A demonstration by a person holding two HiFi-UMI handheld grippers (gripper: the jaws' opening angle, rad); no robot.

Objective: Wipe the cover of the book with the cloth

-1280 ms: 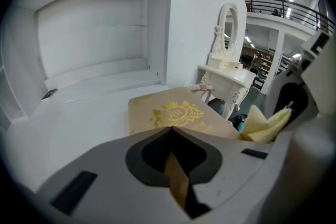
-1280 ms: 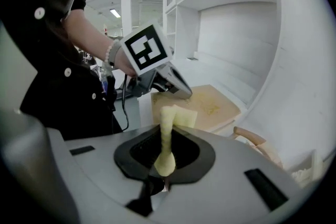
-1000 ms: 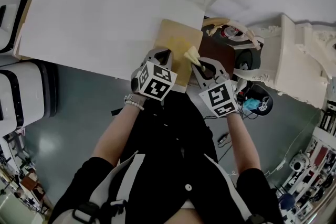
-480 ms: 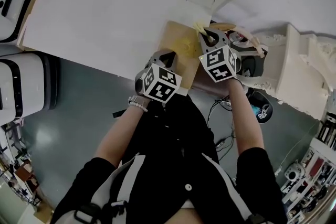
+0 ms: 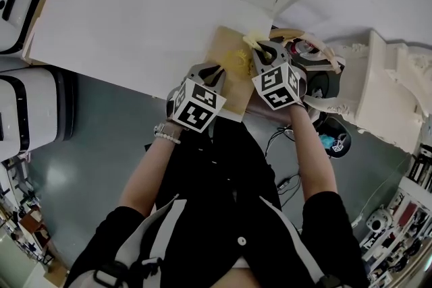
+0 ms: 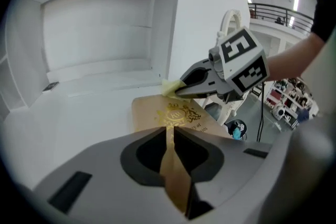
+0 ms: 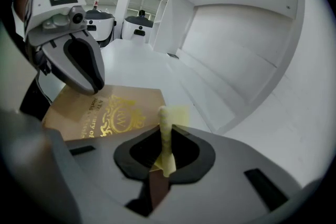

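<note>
Left fingers (image 6: 113,147): I see them closed on the near edge of the book (image 5: 226,44). The jaws have just been opening a little. The tan cover edge runs between them with both pads against it.
Right fingers (image 7: 226,157): clenched on a folded yellow cloth (image 7: 167,128), which stands upright between them and pokes out past the tips.
Cloth end: it rests at the far corner of the book's cover, just ahead of the right fingers.
Book: it lies flat on a white table (image 5: 135,30), cover up, stretching away from the left fingers. Its gold crest (image 7: 118,118) sits between the two pairs of fingers.
Left gripper (image 5: 214,71): tilted downward at the book's near edge, close to my operator's body.
Right gripper (image 5: 260,49): ahead of the left one and to its right, tilted downward, tips low over the book's far right corner.
Beyond the fingers: bare white tabletop, then white shelving (image 6: 100,23).
</note>
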